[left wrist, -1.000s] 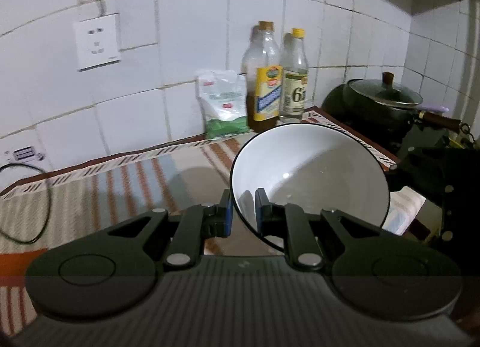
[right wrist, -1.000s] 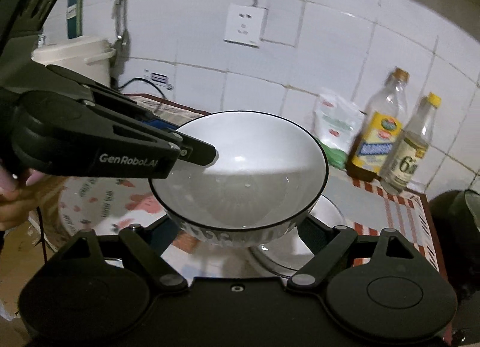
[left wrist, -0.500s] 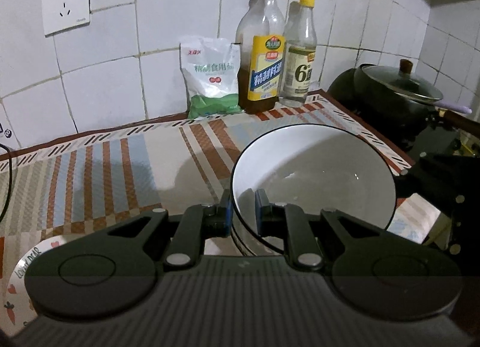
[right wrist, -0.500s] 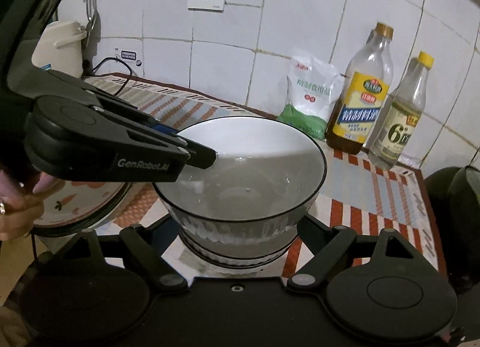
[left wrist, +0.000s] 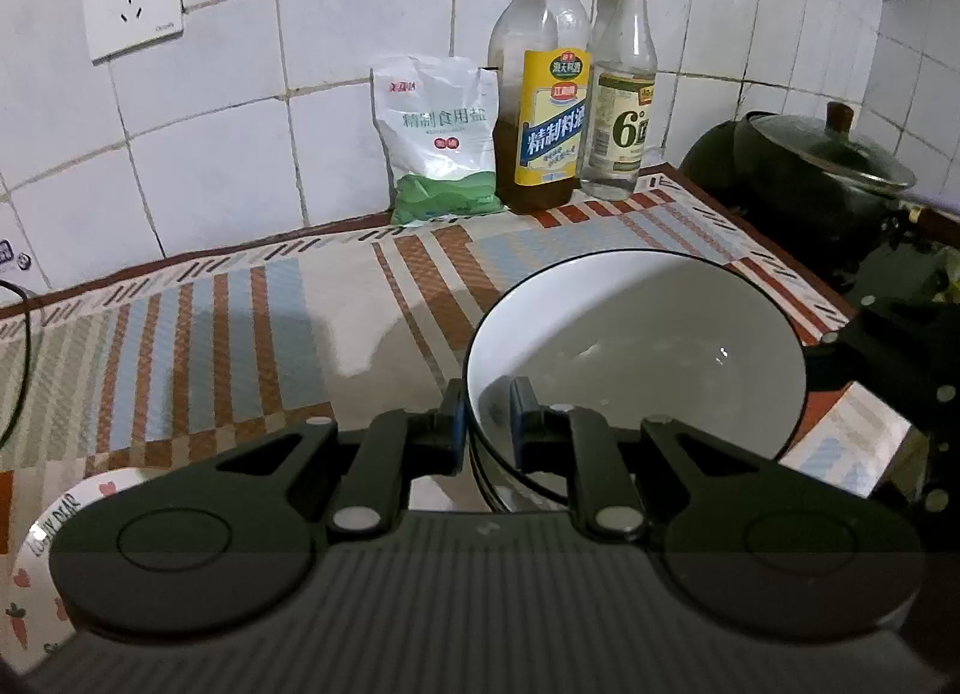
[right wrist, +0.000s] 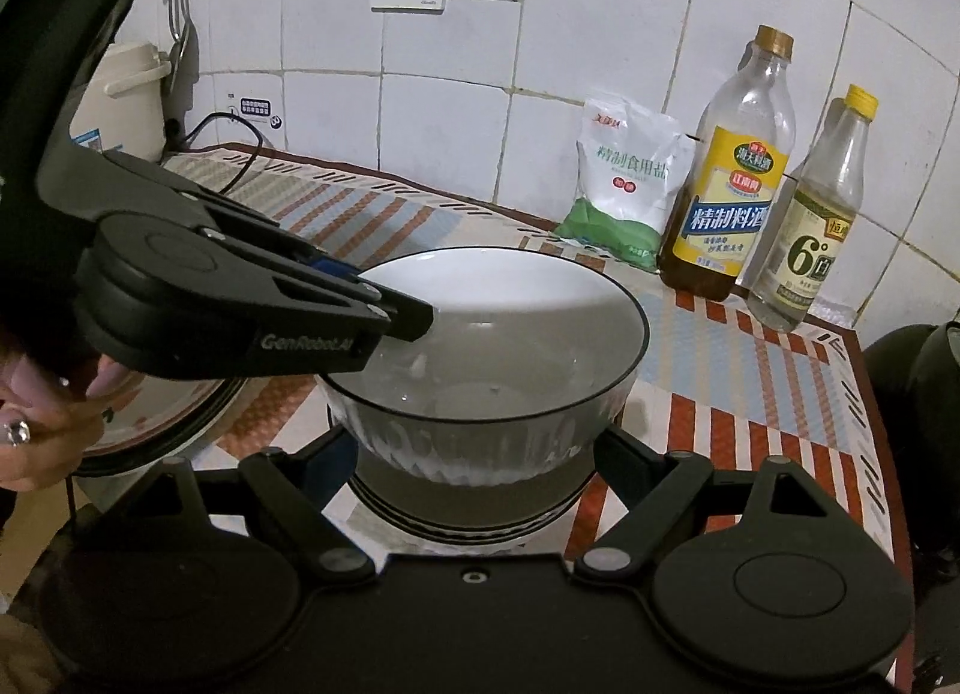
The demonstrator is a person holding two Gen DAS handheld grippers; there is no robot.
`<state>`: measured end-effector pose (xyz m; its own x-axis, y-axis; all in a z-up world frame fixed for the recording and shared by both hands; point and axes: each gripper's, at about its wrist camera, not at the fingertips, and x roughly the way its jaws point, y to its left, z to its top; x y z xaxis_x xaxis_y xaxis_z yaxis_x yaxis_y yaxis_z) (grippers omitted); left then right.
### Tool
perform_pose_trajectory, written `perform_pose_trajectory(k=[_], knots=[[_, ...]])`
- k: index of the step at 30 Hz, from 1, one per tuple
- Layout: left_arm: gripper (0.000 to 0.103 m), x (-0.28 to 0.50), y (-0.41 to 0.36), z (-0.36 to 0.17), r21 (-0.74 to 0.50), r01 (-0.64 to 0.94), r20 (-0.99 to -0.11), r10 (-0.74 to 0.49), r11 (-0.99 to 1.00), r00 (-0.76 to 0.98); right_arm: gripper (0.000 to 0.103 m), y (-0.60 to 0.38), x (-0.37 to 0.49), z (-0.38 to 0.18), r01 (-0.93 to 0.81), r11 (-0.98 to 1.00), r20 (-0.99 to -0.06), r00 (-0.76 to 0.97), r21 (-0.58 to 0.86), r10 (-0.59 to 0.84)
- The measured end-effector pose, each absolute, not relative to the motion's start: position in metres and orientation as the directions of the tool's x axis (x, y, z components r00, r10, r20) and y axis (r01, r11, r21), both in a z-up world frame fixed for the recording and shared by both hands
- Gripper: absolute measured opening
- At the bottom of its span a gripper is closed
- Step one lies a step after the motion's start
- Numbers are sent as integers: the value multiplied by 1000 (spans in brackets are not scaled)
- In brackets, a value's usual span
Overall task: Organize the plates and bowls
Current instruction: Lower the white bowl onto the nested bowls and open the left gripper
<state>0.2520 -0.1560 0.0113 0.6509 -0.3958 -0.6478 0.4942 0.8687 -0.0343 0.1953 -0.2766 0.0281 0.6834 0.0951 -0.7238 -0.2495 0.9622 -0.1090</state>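
The left gripper (left wrist: 485, 418) clamps the white bowl's (left wrist: 636, 358) rim above another bowl (right wrist: 474, 505) near the bench's front edge; the right gripper (right wrist: 474, 454) spreads wide around it.

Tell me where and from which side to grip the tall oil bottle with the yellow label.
Grip the tall clear oil bottle with the yellow label around its labelled body, coming in level from the front. It stands upright against the tiled wall, with the white and green salt bag close on its left and the slimmer yellow-capped bottle close on its right, so only the front is open.
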Motion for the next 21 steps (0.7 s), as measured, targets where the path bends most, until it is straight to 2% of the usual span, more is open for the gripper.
perform_pose_trajectory(k=[10, 18, 21], knots=[[13, 248, -160, 10, -10, 477, -649, -369, 879, 666, 92, -278, 184, 22, -266, 958, -710, 695, -111, 111], [13, 242, -154, 17, -25, 461, -632, -371, 887, 680, 92, -281, 170, 31, -252, 966, -645, 748, -63, 154], [13, 237, -148, 21, -40, 464, -626, -384, 885, 679, 88, -283, 159, 37, -266, 964, -592, 780, -21, 202]])
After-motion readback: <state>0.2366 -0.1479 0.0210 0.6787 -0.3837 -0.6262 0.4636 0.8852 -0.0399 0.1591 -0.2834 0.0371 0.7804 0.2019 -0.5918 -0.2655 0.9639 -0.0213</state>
